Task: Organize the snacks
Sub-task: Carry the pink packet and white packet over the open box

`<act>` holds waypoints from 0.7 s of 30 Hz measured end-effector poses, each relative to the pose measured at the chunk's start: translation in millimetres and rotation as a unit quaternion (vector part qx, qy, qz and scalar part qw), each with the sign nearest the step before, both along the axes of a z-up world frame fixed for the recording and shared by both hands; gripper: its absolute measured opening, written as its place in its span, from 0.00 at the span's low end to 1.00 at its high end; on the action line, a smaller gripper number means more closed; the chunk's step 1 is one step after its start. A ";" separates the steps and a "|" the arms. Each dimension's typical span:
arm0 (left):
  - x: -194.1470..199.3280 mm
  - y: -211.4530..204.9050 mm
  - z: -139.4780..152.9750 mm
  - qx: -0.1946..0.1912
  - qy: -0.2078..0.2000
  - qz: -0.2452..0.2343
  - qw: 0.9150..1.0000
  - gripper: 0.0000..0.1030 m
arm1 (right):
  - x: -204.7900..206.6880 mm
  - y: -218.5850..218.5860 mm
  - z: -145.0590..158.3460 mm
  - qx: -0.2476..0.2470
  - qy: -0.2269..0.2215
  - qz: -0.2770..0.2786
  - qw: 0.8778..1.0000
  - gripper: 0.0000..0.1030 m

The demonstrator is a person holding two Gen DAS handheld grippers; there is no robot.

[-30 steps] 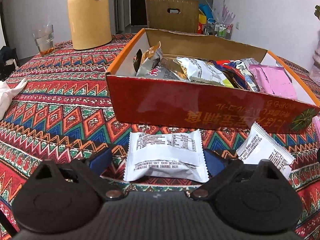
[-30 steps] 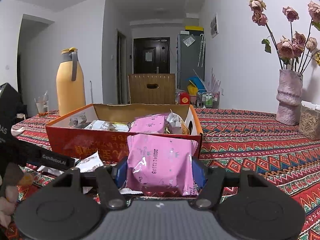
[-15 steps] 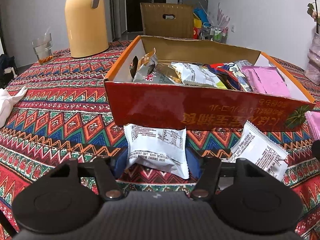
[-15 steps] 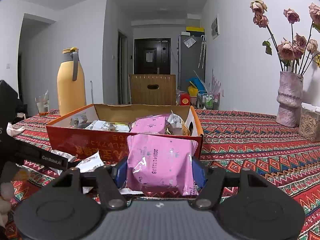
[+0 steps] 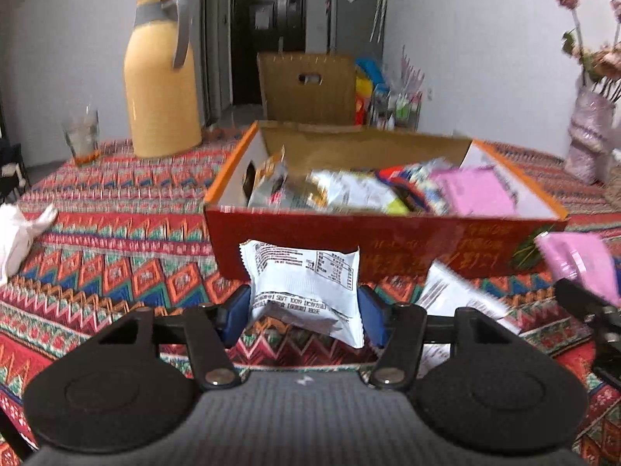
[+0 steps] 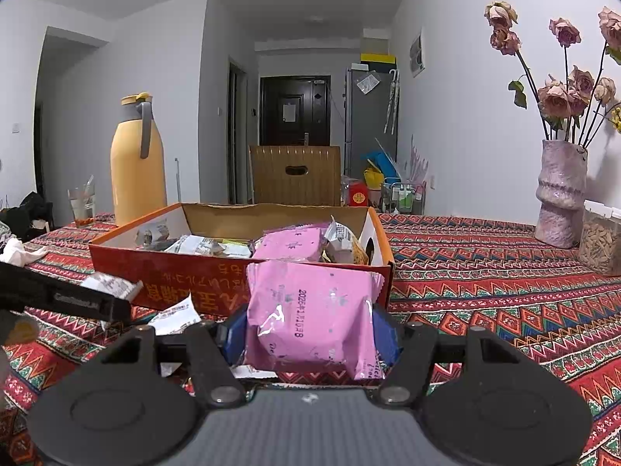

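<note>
My left gripper (image 5: 304, 316) is shut on a white snack packet (image 5: 306, 287), held just above the patterned cloth in front of the red cardboard box (image 5: 349, 240). The box holds several snack packets. Another white packet (image 5: 462, 303) lies on the cloth to the right of my left gripper. In the right wrist view my right gripper (image 6: 310, 334) is shut on a pink snack packet (image 6: 312, 318), held before the red box (image 6: 186, 275). That pink packet (image 5: 578, 260) also shows at the right edge of the left wrist view. A white packet (image 6: 178, 312) lies by the box front.
A yellow jug (image 5: 161, 89) and a glass (image 5: 81, 136) stand at the back left. White cloth (image 5: 19, 233) lies at the left edge. A vase of dried roses (image 6: 561, 190) and a clear jar (image 6: 601, 237) stand at the right. A brown chair back (image 6: 295, 174) is behind the box.
My left gripper shut on the white packet and lifted it off the cloth toward the box. The right gripper with the pink packet stayed still.
</note>
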State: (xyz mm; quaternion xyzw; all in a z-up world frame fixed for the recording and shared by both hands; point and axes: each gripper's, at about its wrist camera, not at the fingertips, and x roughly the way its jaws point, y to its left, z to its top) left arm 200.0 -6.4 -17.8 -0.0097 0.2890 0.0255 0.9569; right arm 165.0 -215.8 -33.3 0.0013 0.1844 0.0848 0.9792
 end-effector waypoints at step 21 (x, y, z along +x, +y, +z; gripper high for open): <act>-19.4 -6.2 46.0 -0.002 -0.075 -0.020 0.997 0.59 | -2.0 1.4 29.9 0.006 -0.028 0.012 1.000 0.62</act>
